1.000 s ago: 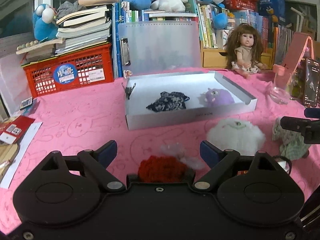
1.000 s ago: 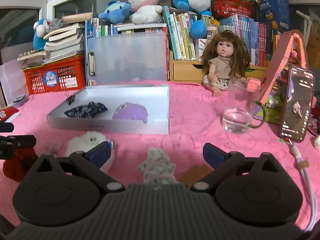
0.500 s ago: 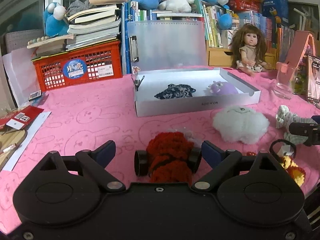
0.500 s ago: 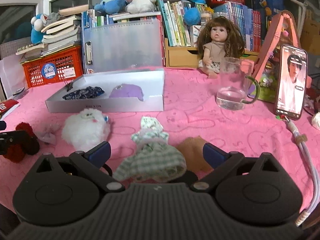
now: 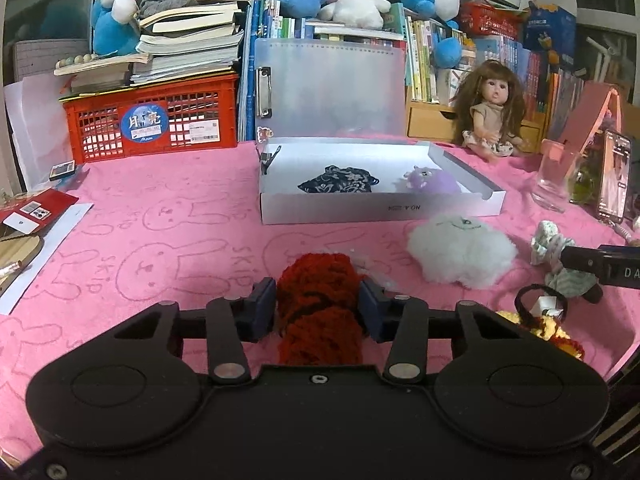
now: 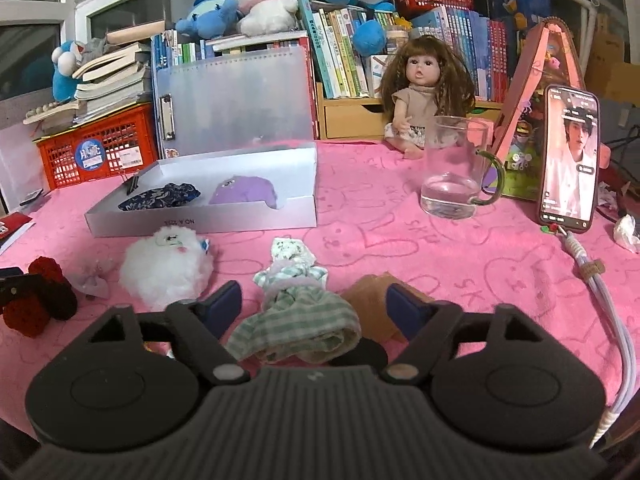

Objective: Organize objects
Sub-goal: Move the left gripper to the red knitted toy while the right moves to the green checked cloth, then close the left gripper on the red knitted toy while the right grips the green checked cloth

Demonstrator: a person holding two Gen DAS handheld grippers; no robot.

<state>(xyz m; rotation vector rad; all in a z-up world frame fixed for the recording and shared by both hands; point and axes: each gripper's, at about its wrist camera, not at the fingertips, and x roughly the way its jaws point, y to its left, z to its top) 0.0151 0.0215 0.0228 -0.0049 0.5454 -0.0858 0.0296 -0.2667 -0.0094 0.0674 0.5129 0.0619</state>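
Left gripper (image 5: 318, 306) sits low over the pink tablecloth (image 5: 160, 240), aimed level toward the white box (image 5: 380, 210); its blue pads press both sides of the red yarn bundle (image 5: 318, 304), so it's clamped on it. Bundle's long axis runs along the fingers, far end toward the box. Right gripper (image 6: 314, 306) is also low and level, fingers spread apart with gaps on both sides of the green checked doll dress (image 6: 296, 320) lying between them. Dress's long axis runs along the fingers too, floral top end (image 6: 290, 250) pointing away toward the box, hem nearest the camera. White fluffy toy (image 6: 166, 266) sits just left of the dress. Box holds a dark patterned pouch (image 5: 340, 180) and a purple plush (image 5: 430, 180).
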